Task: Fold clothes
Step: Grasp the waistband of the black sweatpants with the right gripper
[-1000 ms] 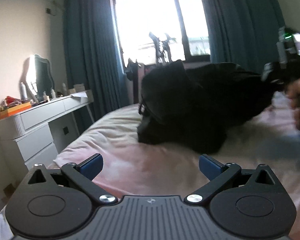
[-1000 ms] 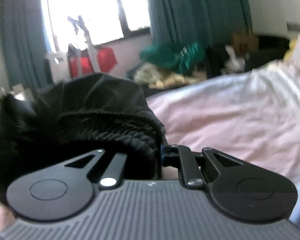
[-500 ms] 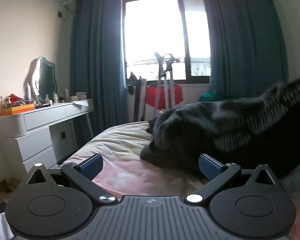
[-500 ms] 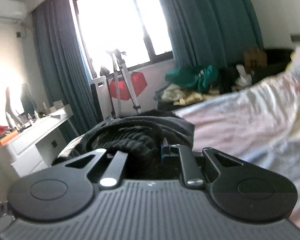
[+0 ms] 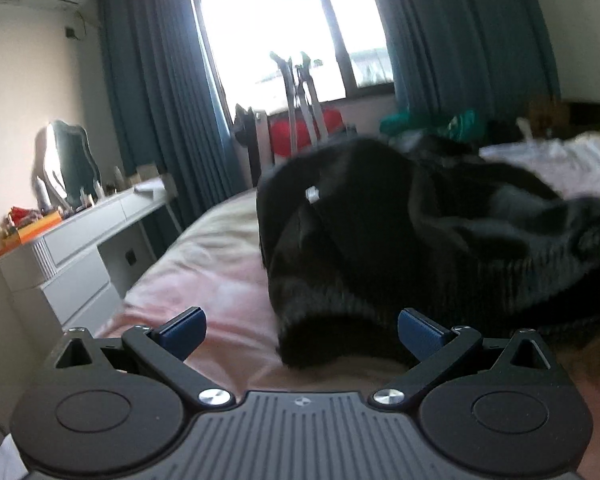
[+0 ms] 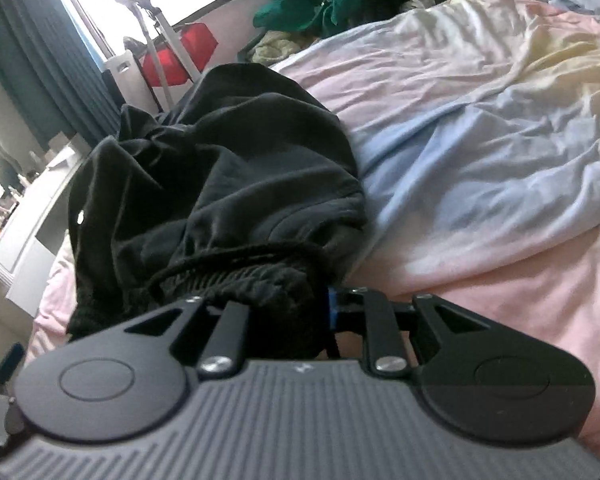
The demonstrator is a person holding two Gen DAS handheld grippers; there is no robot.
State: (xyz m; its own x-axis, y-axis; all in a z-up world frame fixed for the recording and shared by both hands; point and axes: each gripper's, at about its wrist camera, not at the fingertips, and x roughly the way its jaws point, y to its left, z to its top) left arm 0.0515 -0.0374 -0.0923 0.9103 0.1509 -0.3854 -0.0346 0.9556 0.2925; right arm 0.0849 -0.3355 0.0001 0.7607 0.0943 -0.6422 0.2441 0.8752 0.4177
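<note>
A black garment (image 5: 380, 240) lies crumpled on the pink and blue bedsheet (image 5: 220, 272). One ribbed end of it reaches between the blue pads (image 5: 184, 330) of my left gripper (image 5: 302, 332), which stands open without pressing on the cloth. In the right wrist view the same garment (image 6: 220, 184) stretches away across the bed (image 6: 480, 160). Its ribbed hem is bunched between the fingers of my right gripper (image 6: 292, 308). Those jaws are opening, with the cloth still between them. The cloth hides the right gripper's left pad.
A white dresser (image 5: 72, 256) with small items and a mirror stands left of the bed. At the window are dark curtains (image 5: 160, 100), a tripod (image 5: 300, 100) and a red object (image 5: 284, 136). Green clothes (image 6: 300, 8) are piled beyond the bed. Rumpled sheet spreads to the right.
My right gripper has swung across and down with the black garment's hem, laying the garment on the bed. The ribbed end now lies between my left gripper's open pads.
</note>
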